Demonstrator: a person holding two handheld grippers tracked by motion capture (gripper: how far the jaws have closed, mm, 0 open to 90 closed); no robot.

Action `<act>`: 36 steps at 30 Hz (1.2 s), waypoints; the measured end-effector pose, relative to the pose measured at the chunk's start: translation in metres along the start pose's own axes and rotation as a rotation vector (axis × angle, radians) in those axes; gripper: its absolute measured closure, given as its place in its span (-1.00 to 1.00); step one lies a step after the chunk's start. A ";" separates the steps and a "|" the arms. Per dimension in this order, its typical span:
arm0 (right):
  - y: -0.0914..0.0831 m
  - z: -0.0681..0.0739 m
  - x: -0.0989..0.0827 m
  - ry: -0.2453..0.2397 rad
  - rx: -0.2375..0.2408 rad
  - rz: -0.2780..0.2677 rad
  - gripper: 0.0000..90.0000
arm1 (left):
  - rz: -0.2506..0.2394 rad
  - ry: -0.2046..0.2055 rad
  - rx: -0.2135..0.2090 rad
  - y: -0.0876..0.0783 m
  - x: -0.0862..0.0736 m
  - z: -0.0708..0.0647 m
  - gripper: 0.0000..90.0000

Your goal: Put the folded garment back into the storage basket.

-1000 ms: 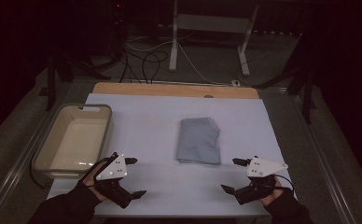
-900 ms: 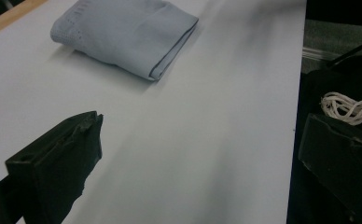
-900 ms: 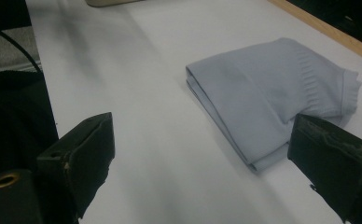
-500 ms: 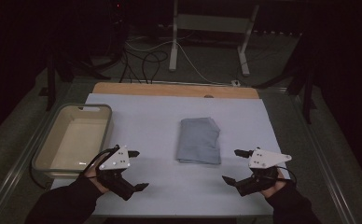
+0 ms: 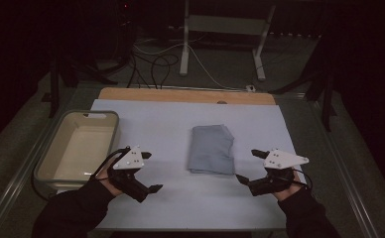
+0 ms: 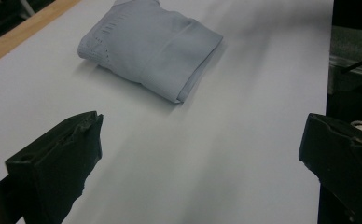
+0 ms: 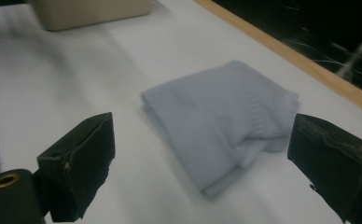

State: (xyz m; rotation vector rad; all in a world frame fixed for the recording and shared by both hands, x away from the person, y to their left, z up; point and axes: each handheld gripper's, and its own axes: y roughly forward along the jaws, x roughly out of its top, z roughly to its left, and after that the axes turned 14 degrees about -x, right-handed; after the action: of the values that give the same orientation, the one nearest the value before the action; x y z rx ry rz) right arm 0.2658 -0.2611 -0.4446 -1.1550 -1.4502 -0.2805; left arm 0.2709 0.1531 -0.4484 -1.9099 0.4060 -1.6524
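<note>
From my remote station I saw the folded pale-blue cloth [image 5: 212,148] lying flat near the middle of the white table [image 5: 160,124], squarely between the two sets of tongs and a little farther from the person than either. The left gripper [image 5: 149,171] hovered at the near left, just beside the cream plastic bin [image 5: 51,153], its jaws spread wide with nothing between them. The right gripper [image 5: 247,166] hovered at the near right, jaws equally wide and likewise empty, both tools angled inward toward the cloth. I judged the right gripper the nearer of the two: its tips stood just off the cloth's near right corner, while the left sat well apart from the cloth's left edge. The cloth's long axis ran near to far, so each gripper faced one of its long sides. In the left gripper view the cloth [image 6: 149,44] showed a tidy rectangular fold with a ribbed or perforated band along one end and a thick doubled edge on the side toward the camera. In the right gripper view the same cloth [image 7: 221,116] looked soft and knitted, with layered edges showing at the near corner. It rested clear of the bin and of the table's wooden far edge [image 5: 180,94].
</note>
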 end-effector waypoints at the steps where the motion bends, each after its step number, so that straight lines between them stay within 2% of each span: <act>1: 0.002 -0.002 0.000 0.003 -0.006 0.005 -0.83 | 0.002 -0.001 0.003 0.001 0.001 0.001 -1.00; 10: 0.023 -0.008 -0.003 0.033 -0.052 0.047 -0.83 | 0.019 -0.011 0.008 0.010 0.009 0.011 -1.00; 15: 0.031 -0.010 -0.006 0.054 -0.053 0.068 -0.83 | 0.034 -0.020 0.017 0.014 0.010 0.017 -1.00; 23: 0.043 -0.010 -0.010 0.058 -0.058 0.090 -0.83 | 0.044 -0.049 0.028 0.023 0.013 0.028 -1.00; 31: 0.058 -0.010 -0.014 0.068 -0.063 0.114 -0.83 | 0.072 -0.076 0.055 0.037 0.017 0.036 -1.00; 36: 0.066 -0.009 -0.016 0.080 -0.066 0.129 -0.83 | 0.076 -0.097 0.047 0.048 0.023 0.044 -1.00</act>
State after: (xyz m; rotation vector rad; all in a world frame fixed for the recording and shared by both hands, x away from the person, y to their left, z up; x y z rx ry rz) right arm 0.3184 -0.2443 -0.4847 -1.2715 -1.2992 -0.2833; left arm 0.3247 0.1122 -0.4617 -1.9079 0.3921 -1.5016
